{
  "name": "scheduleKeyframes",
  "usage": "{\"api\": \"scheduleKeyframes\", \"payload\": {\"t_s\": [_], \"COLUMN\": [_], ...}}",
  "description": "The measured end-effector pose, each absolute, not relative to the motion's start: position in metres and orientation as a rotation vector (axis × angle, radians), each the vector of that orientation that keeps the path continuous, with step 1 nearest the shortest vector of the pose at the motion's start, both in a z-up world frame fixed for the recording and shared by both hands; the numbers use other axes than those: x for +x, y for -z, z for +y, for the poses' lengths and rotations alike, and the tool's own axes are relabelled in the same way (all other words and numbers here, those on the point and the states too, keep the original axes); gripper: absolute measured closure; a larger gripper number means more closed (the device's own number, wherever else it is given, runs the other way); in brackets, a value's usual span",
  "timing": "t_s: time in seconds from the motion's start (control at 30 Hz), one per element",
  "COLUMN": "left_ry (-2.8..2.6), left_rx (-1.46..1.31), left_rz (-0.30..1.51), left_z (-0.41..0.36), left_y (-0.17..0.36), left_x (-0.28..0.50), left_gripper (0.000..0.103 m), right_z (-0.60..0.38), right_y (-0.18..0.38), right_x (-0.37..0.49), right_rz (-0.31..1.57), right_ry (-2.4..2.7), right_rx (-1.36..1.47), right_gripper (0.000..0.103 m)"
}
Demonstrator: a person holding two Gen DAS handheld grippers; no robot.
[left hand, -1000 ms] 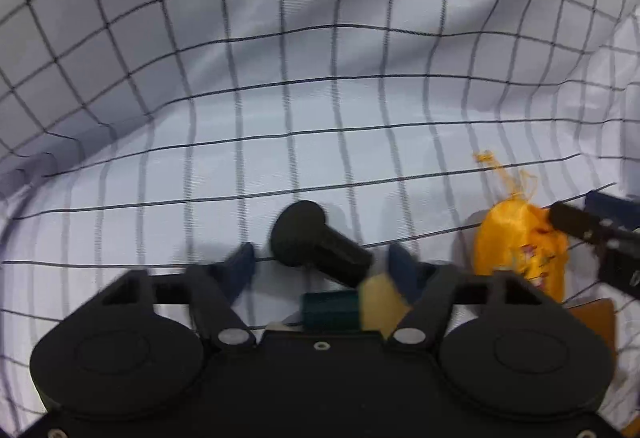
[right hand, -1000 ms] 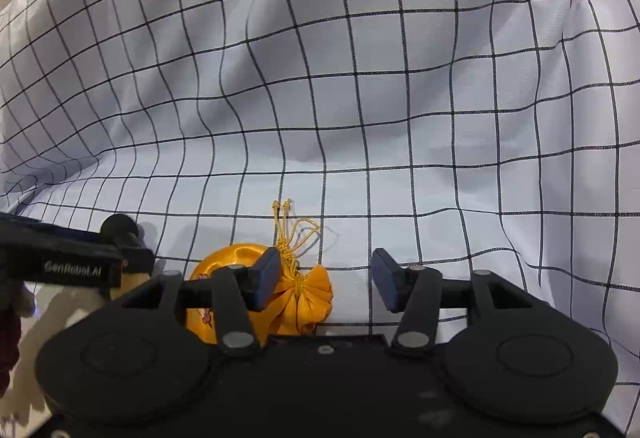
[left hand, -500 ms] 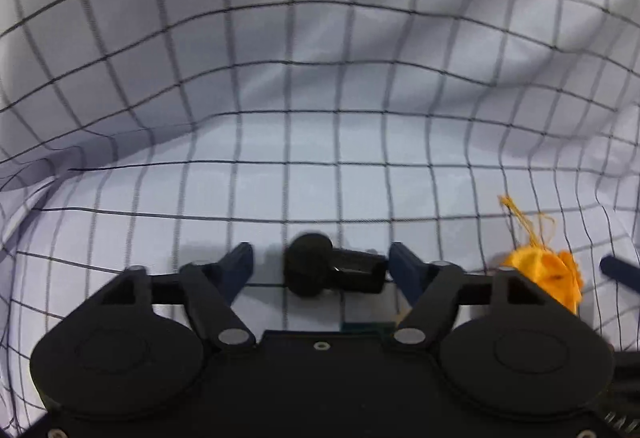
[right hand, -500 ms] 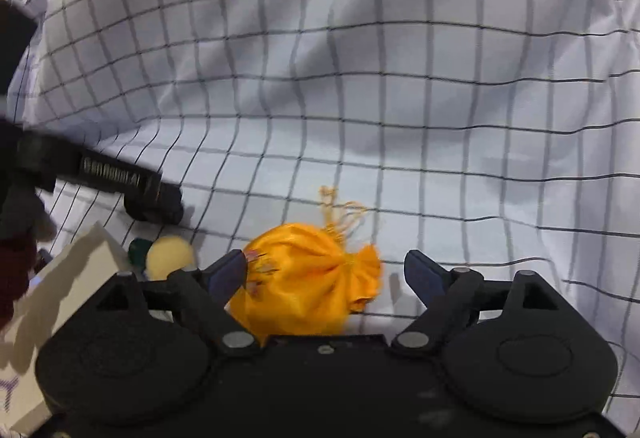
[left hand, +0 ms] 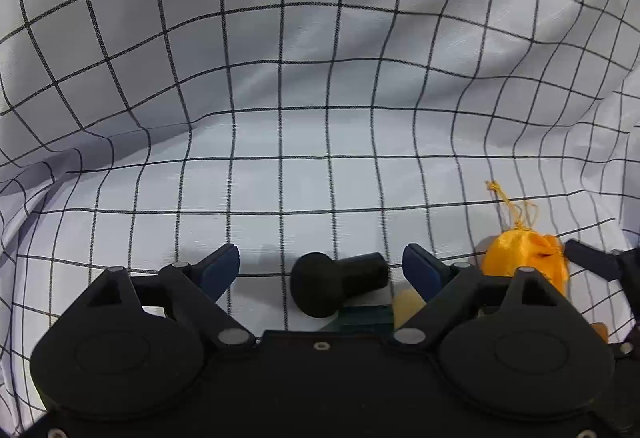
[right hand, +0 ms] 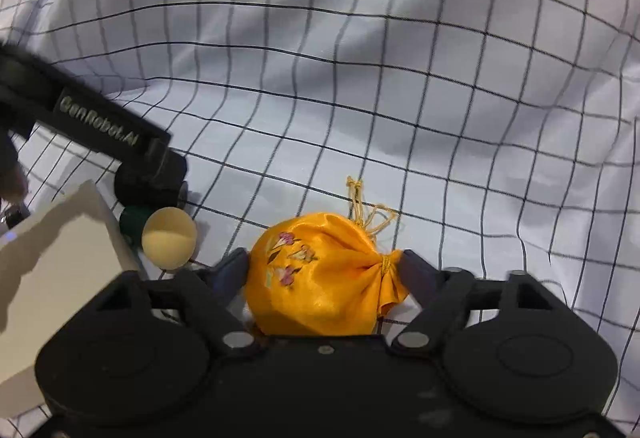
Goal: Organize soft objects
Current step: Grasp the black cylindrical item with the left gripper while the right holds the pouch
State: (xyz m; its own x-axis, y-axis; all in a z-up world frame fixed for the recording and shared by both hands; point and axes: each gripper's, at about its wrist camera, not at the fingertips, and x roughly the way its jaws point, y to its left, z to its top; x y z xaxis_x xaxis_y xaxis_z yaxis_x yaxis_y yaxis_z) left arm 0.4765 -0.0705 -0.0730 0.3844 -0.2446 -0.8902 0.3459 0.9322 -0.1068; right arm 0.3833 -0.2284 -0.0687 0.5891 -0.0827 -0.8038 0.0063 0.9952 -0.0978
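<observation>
An orange satin drawstring pouch (right hand: 320,274) with a flower print lies on the checked cloth. My right gripper (right hand: 324,268) is open with its fingers on either side of the pouch, touching or nearly touching it. The pouch also shows at the right of the left wrist view (left hand: 524,262). My left gripper (left hand: 320,266) is open, and a black mushroom-shaped object (left hand: 336,284) lies on the cloth between its fingers. A cream ball (right hand: 170,238) and a dark green piece (right hand: 134,220) lie just behind it; they also show in the left wrist view, the ball (left hand: 406,304) partly hidden.
A white cloth with a black grid (left hand: 320,98) covers the whole surface and rises in folds at the back and sides. A pale box (right hand: 52,270) stands at the left of the right wrist view. The left gripper's body (right hand: 100,126) crosses that view's left side.
My right gripper has moved forward around the pouch, which now sits between its fingers. My left gripper has shifted slightly; the black object stays between its open fingers.
</observation>
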Motion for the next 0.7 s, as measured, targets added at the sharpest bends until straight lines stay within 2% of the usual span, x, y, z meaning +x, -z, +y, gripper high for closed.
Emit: {"api": "scheduleKeyframes", "payload": {"t_s": [0.1, 0.33, 0.47, 0.67, 0.7], "left_ry": [0.386, 0.367, 0.345, 0.334, 0.329], "left_rx": [0.11, 0.221, 0.21, 0.134, 0.136], "left_rz": [1.118, 1.15, 1.194, 1.212, 1.2], "left_z": [-0.077, -0.099, -0.104, -0.099, -0.098], "left_y": [0.071, 0.072, 0.081, 0.082, 0.082], "left_x": [0.474, 0.464, 0.468, 0.477, 0.477], "left_gripper": [0.017, 0.017, 0.021, 0.041, 0.051], "right_z": [-0.231, -0.241, -0.245, -0.25, -0.251], "right_y": [0.065, 0.063, 0.062, 0.055, 0.054], "right_x": [0.383, 0.373, 0.367, 0.358, 0.357], "right_rz": [0.932, 0.911, 0.895, 0.858, 0.853], "right_ry": [0.05, 0.094, 0.103, 0.117, 0.12], "right_rx": [-0.069, -0.049, -0.043, -0.051, -0.05], "right_gripper": [0.032, 0.032, 0.032, 0.032, 0.032]}}
